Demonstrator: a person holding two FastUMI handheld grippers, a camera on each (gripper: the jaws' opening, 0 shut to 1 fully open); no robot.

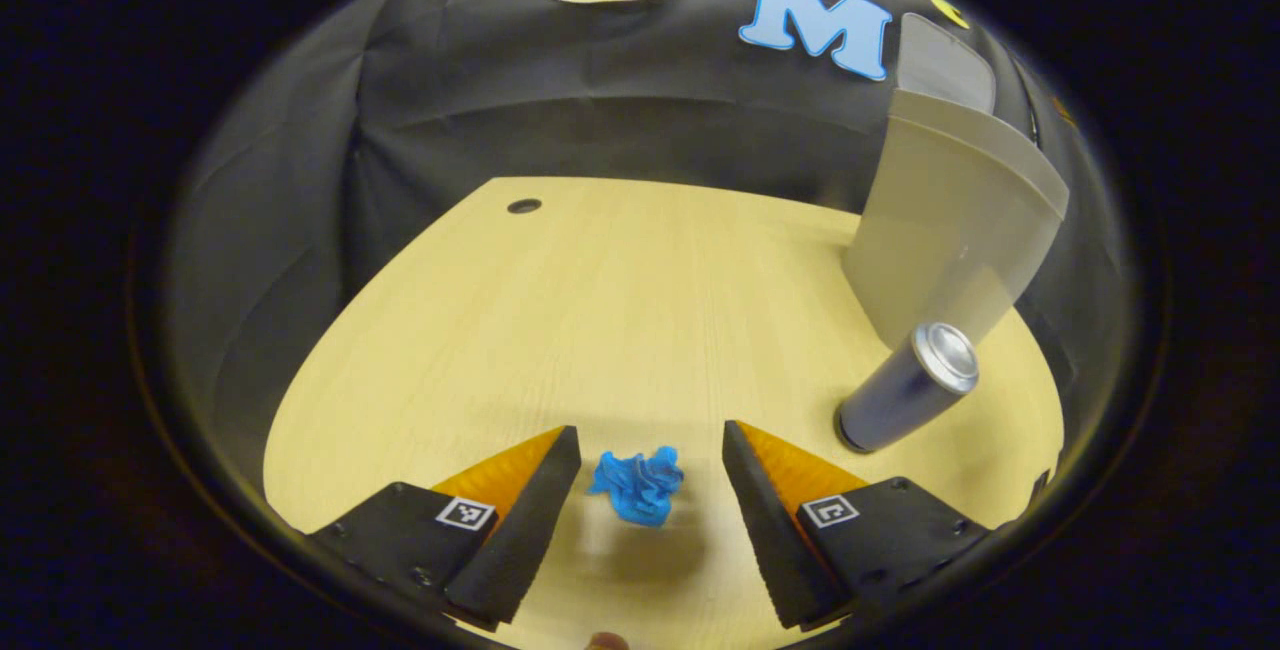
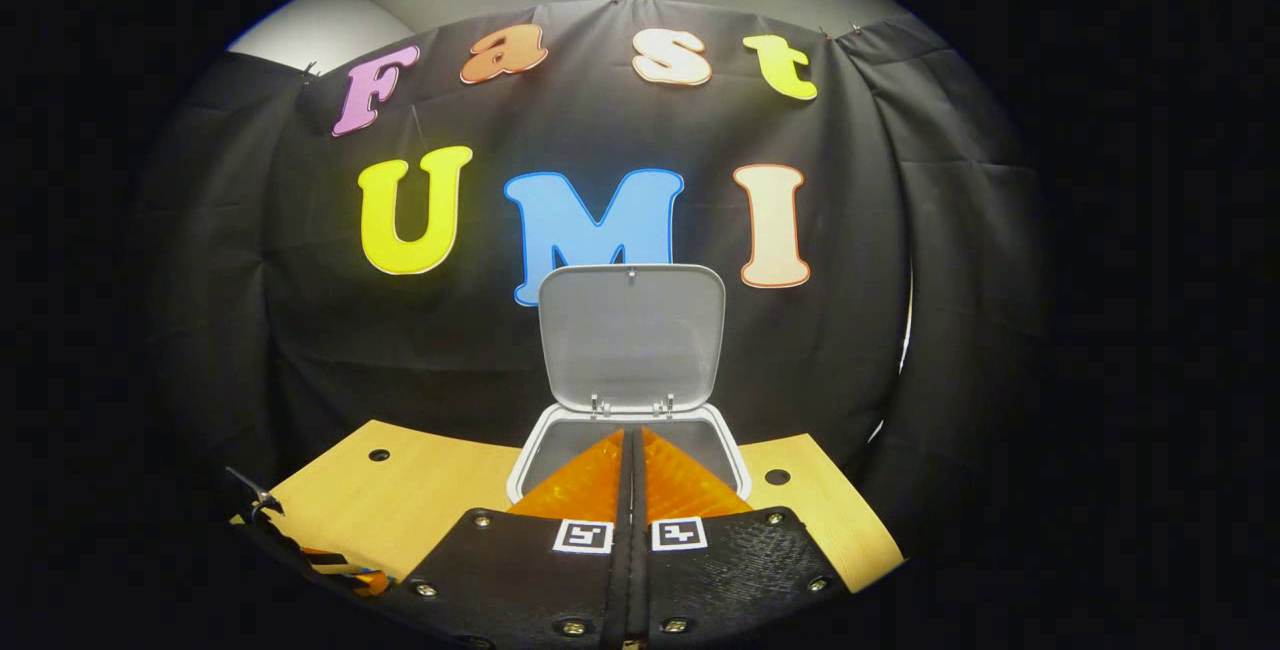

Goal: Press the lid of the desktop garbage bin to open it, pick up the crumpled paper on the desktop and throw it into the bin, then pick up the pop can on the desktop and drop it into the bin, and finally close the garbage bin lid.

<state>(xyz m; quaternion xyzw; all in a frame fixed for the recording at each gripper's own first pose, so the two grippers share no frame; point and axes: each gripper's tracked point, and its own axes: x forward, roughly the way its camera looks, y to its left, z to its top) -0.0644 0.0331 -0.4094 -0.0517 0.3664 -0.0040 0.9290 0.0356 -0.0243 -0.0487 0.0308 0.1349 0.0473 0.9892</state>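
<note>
Desk (image 1: pixel 620 310): left tool (image 1: pixel 650 450) straddles paper (image 1: pixel 638 485), untouched.

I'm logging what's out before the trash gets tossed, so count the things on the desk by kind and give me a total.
Crumpled paper: 1, blue, lying on the desk between the open left tongs
Pop can: 1, standing upright
Garbage bin: 1, lid raised
Total: 3
</note>
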